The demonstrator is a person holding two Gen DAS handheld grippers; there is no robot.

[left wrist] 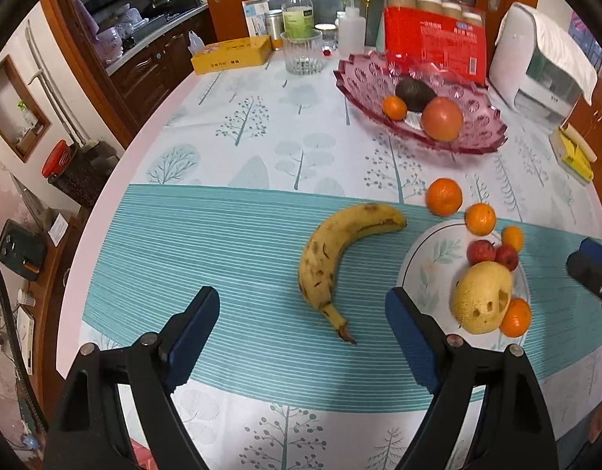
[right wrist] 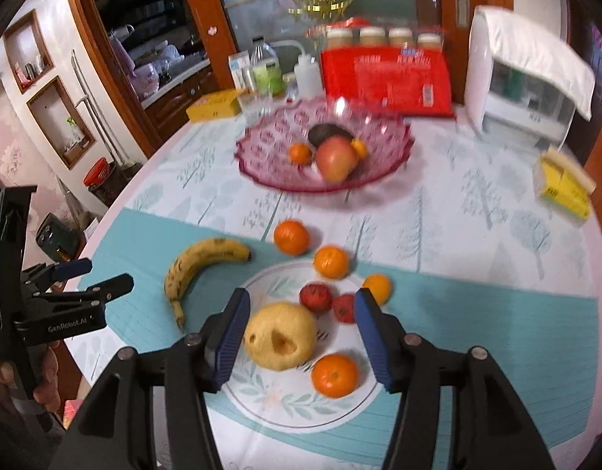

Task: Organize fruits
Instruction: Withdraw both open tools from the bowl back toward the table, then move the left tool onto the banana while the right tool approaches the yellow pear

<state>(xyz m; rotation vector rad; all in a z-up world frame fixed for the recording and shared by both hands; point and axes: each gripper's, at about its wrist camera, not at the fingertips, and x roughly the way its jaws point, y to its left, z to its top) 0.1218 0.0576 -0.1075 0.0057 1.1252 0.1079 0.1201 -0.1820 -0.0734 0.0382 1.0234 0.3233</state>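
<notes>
A spotted banana (left wrist: 340,258) lies on the teal cloth, between and just beyond my open, empty left gripper (left wrist: 301,313). It also shows in the right wrist view (right wrist: 199,270). My right gripper (right wrist: 301,313) is open and empty above a white plate (right wrist: 261,403) that holds a yellow pear (right wrist: 279,335), two small red fruits (right wrist: 315,297) and an orange (right wrist: 334,376). More oranges (right wrist: 291,237) lie beyond the plate. A pink glass bowl (right wrist: 269,145) at the back holds an avocado, an apple and small oranges.
At the back stand a red box of jars (right wrist: 383,78), bottles (left wrist: 297,15), a glass (left wrist: 301,53), a yellow box (left wrist: 232,55) and a white appliance (right wrist: 524,90). A yellow pack (right wrist: 563,188) lies at the right edge. The round table drops off at the left.
</notes>
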